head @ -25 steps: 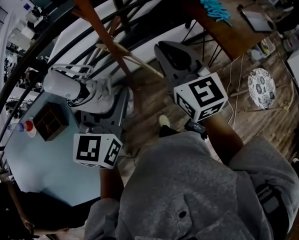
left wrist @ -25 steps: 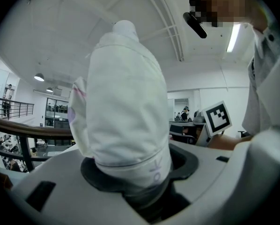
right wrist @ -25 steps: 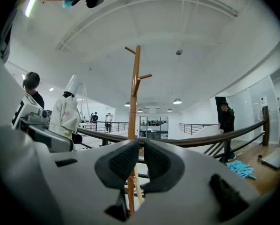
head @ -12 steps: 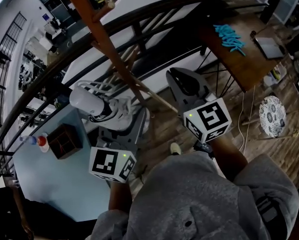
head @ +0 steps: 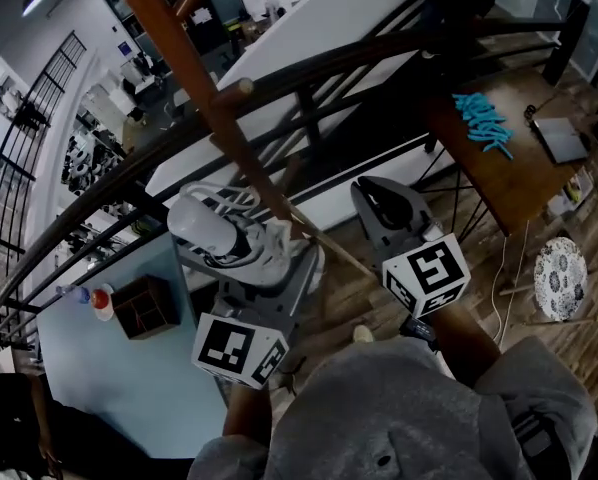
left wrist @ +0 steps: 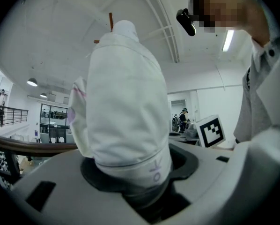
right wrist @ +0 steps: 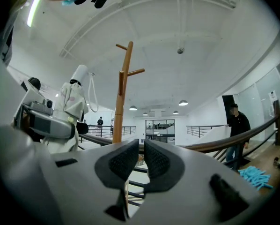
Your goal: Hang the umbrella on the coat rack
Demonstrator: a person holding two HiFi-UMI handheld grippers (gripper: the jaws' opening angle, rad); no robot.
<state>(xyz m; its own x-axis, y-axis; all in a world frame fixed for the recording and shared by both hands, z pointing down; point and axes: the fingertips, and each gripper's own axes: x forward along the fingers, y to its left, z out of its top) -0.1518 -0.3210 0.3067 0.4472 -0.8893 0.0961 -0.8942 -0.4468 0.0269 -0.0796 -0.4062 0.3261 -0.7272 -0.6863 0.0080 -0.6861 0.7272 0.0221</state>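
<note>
Holding folded white umbrella (left wrist: 126, 102) upright, left hand-held gripper (left wrist: 139, 182) clamped round its lower end. Right hand-held gripper (right wrist: 139, 161) narrow, jaws close together, nothing between. Wooden coat rack (right wrist: 122, 88) near ahead; umbrella's wrist loop (right wrist: 92, 93) on no peg. Pick-up done, hanging left.

The coat rack (right wrist: 121, 93) stands close ahead, railing (right wrist: 210, 145) behind it, with open air around its pegs (right wrist: 135, 72).

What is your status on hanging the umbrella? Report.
Left gripper clamped on white umbrella, upright. Right gripper shut, empty. Coat rack ahead, pegs bare; nothing seen between.
</note>
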